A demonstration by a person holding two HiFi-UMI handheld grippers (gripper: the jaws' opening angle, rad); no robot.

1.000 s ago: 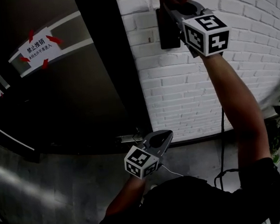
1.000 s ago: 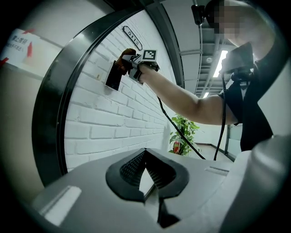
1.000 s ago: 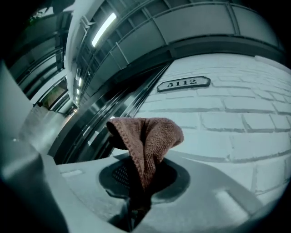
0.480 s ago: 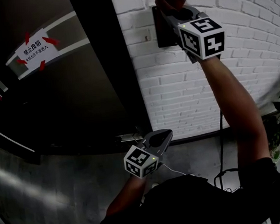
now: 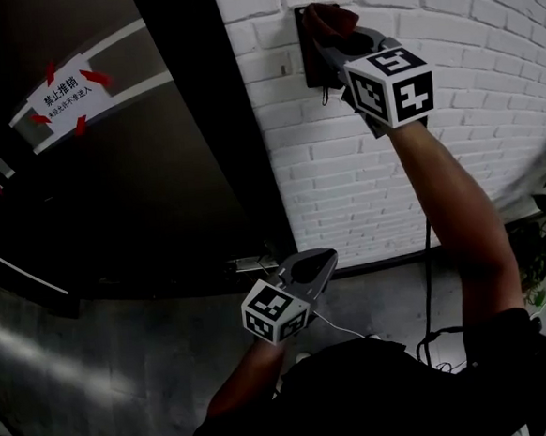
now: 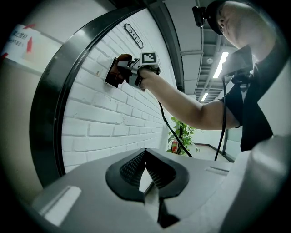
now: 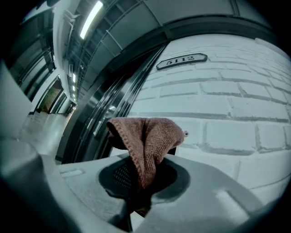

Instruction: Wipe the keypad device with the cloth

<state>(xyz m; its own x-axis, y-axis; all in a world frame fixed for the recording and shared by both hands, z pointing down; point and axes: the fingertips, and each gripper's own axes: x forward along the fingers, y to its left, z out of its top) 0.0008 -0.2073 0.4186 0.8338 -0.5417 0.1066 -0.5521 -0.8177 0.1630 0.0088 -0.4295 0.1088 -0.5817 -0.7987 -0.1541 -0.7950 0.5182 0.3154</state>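
Right gripper (image 7: pixel 142 184): 2 jaws clamped on 1 reddish-brown knitted cloth (image 7: pixel 148 136), arm raised high. The cloth bunches forward past the jaw tips and seems to press on the keypad device (image 5: pixel 311 68) (a dark panel fixed to the white brick wall (image 5: pixel 457 170), just beside the dark door (image 5: pixel 150 203)); contact is hard to confirm. Left gripper (image 6: pixel 146 154): held low, well apart from the device, jaw tips together, nothing between them. Plate marked 5112 (image 7: pixel 182 60): on the wall, higher up.
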